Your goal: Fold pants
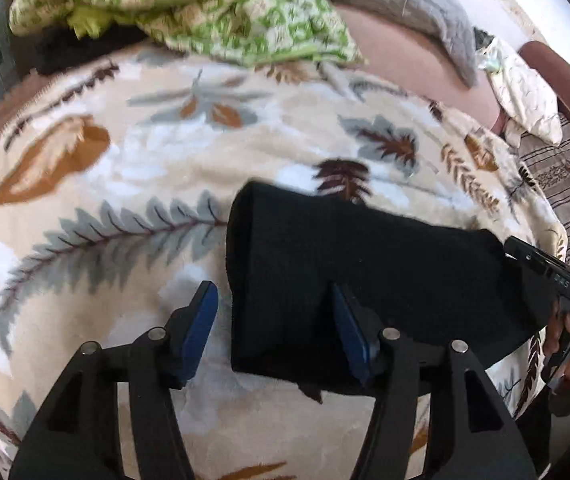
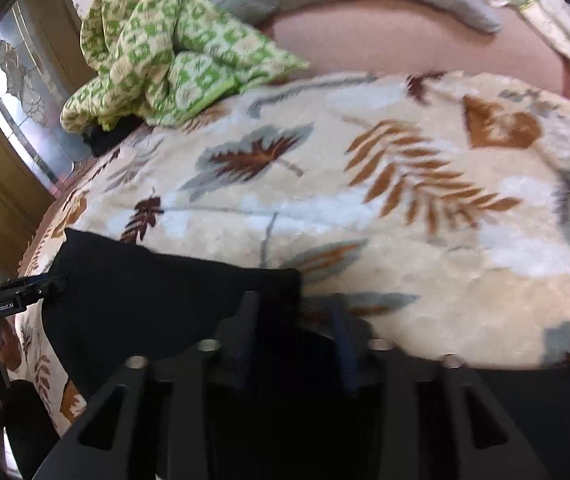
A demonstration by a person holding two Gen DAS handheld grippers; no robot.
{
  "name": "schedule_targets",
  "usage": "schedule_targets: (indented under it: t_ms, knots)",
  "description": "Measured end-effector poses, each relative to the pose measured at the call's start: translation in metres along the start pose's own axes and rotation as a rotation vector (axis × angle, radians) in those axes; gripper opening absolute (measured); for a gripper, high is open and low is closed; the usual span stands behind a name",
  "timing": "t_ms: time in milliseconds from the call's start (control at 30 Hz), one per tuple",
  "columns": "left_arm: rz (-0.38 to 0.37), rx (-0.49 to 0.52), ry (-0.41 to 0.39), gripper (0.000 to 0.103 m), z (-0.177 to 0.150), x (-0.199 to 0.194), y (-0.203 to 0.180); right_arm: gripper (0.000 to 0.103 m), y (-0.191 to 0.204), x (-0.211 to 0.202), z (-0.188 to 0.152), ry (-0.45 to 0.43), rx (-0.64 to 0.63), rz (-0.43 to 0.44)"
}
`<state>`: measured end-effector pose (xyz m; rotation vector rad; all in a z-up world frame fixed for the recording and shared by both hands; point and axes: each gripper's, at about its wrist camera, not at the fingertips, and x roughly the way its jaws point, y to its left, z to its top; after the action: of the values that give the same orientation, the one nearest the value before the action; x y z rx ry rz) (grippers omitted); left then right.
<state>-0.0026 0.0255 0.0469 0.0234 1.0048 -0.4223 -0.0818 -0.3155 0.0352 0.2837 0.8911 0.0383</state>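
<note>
Between and just ahead of both grippers lie the black pants [image 1: 349, 276], already a compact folded bundle on a leaf-print blanket [image 1: 125, 184]. The left gripper [image 1: 275, 332] is wide open, straddling the bundle's left edge and holding nothing. The right gripper [image 2: 295, 336] is also parted, over the bundle's right end, apparently empty. Likely best: press edges flat and square before lifting away. A green quilt [image 1: 205, 4] lies well beyond.

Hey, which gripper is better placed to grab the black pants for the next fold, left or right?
Left, probably. The left gripper is open with its fingers straddling the near-left edge of the pants on the blanket. The right gripper sits at the opposite end, blurred, fingers closer together.
</note>
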Motion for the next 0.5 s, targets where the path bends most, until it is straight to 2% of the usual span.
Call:
schedule_targets:
  t_ms: [100,200,300,500]
  knots:
    - [0.12,0.047,-0.095,0.06,0.001,-0.026,-0.016,0.041,0.001,-0.023,-0.005,-0.034,-0.025,0.029]
    - [0.093,0.038,-0.151,0.068,0.002,-0.04,-0.025,0.041,0.018,-0.036,-0.015,-0.035,-0.091,0.052]
    - [0.05,0.032,-0.173,0.073,-0.001,-0.039,-0.038,0.041,0.037,-0.037,-0.026,-0.034,-0.138,0.081]
    - [0.069,0.049,-0.132,0.073,-0.015,-0.008,-0.064,0.041,0.063,-0.029,-0.044,-0.002,-0.172,0.095]
